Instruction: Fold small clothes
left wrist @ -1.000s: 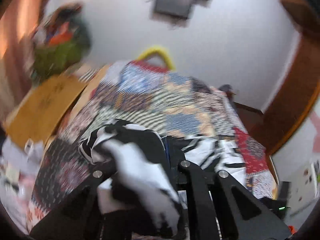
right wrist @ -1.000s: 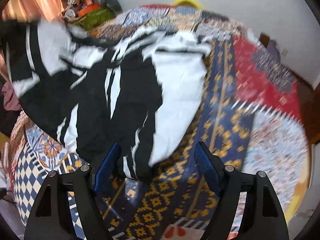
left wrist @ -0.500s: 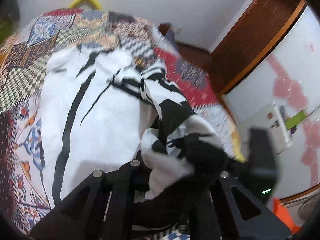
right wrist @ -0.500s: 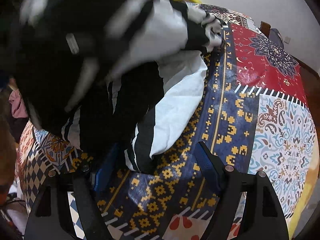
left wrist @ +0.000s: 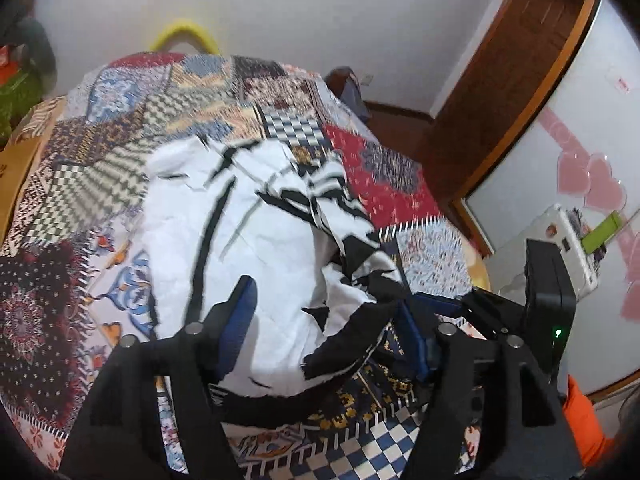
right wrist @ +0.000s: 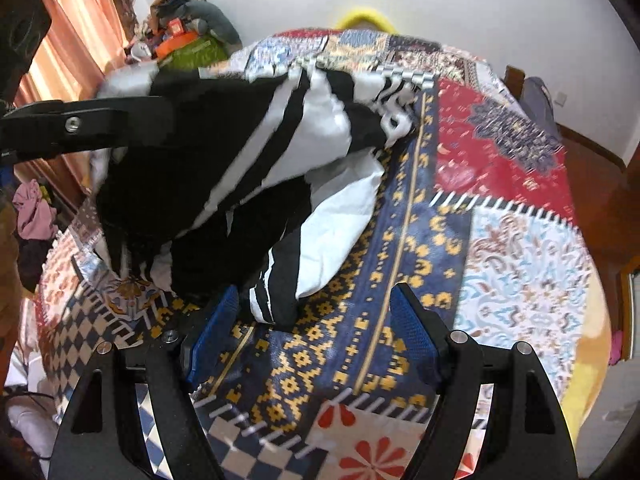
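step: fold-over drop | left gripper [left wrist: 324,320] jaws just opened, releasing black-and-white garment [left wrist: 256,220]; right gripper [right wrist: 312,332] wide, empty | next: likely smoothing, regrip

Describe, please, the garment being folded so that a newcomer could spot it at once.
Start from the bed's patchwork quilt, which fills most of both views. Lying crumpled on it is the black-and-white garment; it is the only fabric there without colour, plain white panels crossed by black stripes against the quilt's busy red, blue and yellow patches.
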